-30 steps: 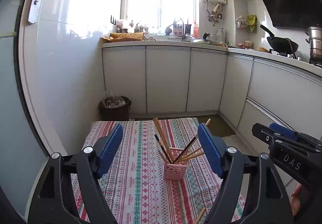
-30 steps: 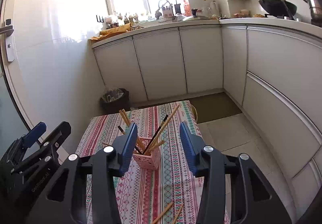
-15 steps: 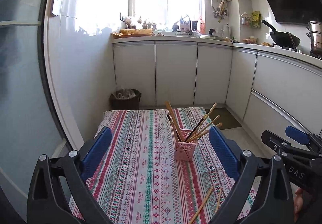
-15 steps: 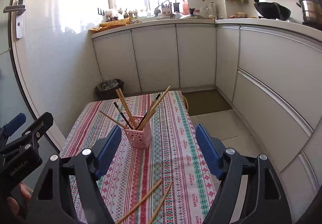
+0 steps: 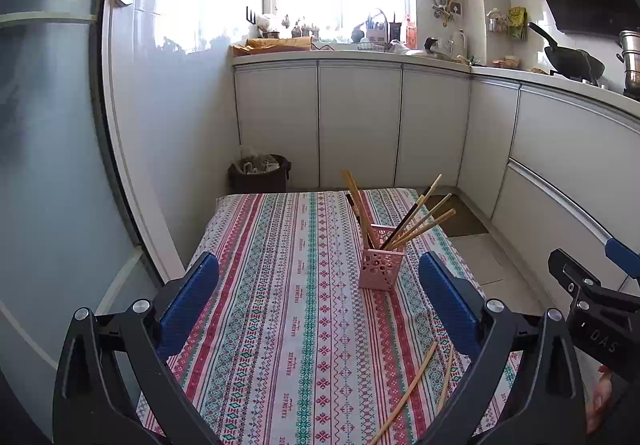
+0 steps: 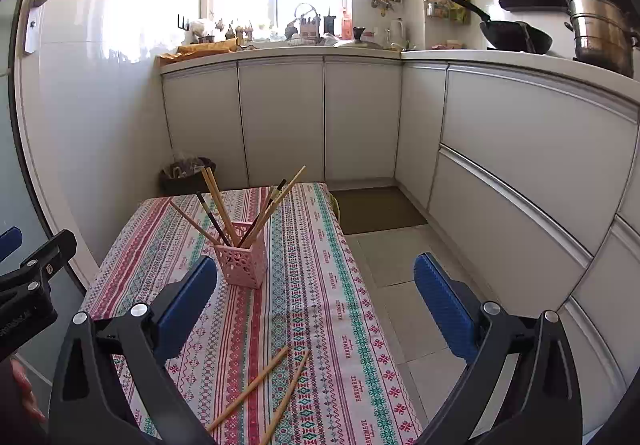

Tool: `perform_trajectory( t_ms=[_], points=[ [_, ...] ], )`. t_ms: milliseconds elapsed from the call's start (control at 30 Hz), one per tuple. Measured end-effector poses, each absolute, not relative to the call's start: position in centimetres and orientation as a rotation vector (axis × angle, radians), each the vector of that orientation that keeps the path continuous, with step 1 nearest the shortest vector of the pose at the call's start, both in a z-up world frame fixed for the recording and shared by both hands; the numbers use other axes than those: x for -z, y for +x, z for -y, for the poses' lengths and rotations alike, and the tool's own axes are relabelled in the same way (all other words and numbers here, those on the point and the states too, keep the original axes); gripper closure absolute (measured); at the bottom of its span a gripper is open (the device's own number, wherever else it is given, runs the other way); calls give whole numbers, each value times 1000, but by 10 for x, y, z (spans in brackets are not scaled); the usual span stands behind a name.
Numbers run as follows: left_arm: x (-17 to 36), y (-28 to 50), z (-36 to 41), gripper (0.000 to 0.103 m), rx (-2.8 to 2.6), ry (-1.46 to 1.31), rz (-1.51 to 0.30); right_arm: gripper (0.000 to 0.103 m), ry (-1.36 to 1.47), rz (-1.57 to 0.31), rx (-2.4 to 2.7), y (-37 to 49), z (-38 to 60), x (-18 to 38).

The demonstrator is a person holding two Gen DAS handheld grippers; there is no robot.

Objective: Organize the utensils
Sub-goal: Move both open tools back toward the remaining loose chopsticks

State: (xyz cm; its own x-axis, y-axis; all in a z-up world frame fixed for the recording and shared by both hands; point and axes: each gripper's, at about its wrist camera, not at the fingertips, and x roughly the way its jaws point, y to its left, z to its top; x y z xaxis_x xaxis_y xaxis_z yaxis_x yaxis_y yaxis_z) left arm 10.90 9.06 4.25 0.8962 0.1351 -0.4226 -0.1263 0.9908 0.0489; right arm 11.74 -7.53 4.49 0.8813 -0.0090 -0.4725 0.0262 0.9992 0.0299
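A pink perforated holder (image 5: 381,269) stands on the striped tablecloth (image 5: 280,305), with several wooden and dark chopsticks leaning out of it; it also shows in the right wrist view (image 6: 241,265). Two loose wooden chopsticks (image 5: 412,389) lie on the cloth near the front right edge, also in the right wrist view (image 6: 260,389). My left gripper (image 5: 320,301) is open and empty, held above the cloth short of the holder. My right gripper (image 6: 316,305) is open and empty, above the table's right edge, right of the holder.
The small table (image 6: 352,325) ends at tiled floor on the right. White kitchen cabinets (image 5: 360,125) run along the back and right. A dark waste bin (image 5: 260,173) stands behind the table. A glass door (image 5: 52,165) is at the left.
Both grippers have pulled back and up from the holder, and their jaws have opened wider. The two loose chopsticks have come into fuller view.
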Motion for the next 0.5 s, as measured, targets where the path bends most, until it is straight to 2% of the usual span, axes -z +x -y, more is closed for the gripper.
perform_trajectory(
  t_ms=[367, 500],
  points=[
    [-21, 107, -93, 7, -145, 52, -508, 7, 24, -547, 30, 109, 83, -24],
    [5, 127, -89, 7, -106, 100, -646, 7, 46, -631, 37, 111, 95, 0]
  ],
)
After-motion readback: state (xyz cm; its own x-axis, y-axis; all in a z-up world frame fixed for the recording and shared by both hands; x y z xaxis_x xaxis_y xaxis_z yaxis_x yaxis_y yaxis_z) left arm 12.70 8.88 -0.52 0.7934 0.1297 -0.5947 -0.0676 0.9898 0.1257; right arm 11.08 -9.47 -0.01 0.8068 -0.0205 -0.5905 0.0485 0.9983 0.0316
